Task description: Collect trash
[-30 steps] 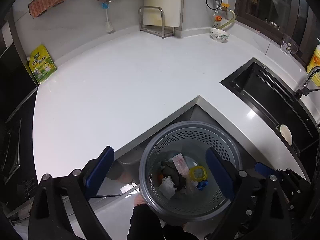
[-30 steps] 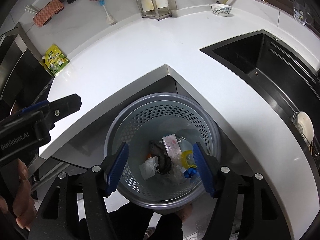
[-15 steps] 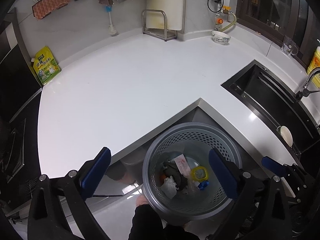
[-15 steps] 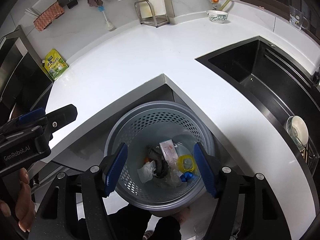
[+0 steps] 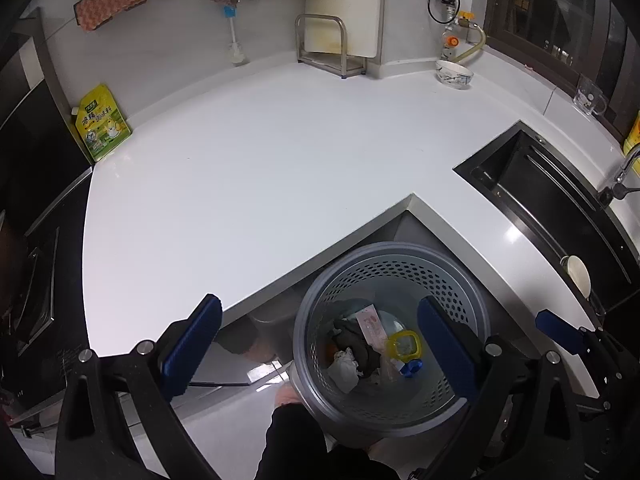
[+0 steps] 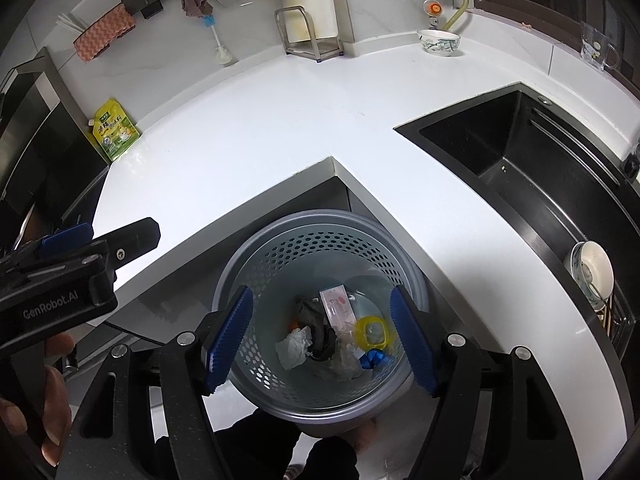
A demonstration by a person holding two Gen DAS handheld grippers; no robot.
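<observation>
At lower left, the left gripper (image 5: pixel 320 344) hangs wide open, holding nothing. The perforated grey trash basket (image 6: pixel 256 268) sits at lower centre holding crumpled tissue (image 6: pixel 294 346); the right gripper (image 6: pixel 320 336) spreads empty above it.

Bright, even indoor light, glare on the white counter (image 5: pixel 248 184), sharp focus, heavy fisheye bending, black vignetted corners.

Trash (image 6: pixel 320 332) in bin (image 6: pixel 256 256) below counter (image 5: pixel 260 168) corner; sink (image 6: pixel 520 148) to right.
</observation>
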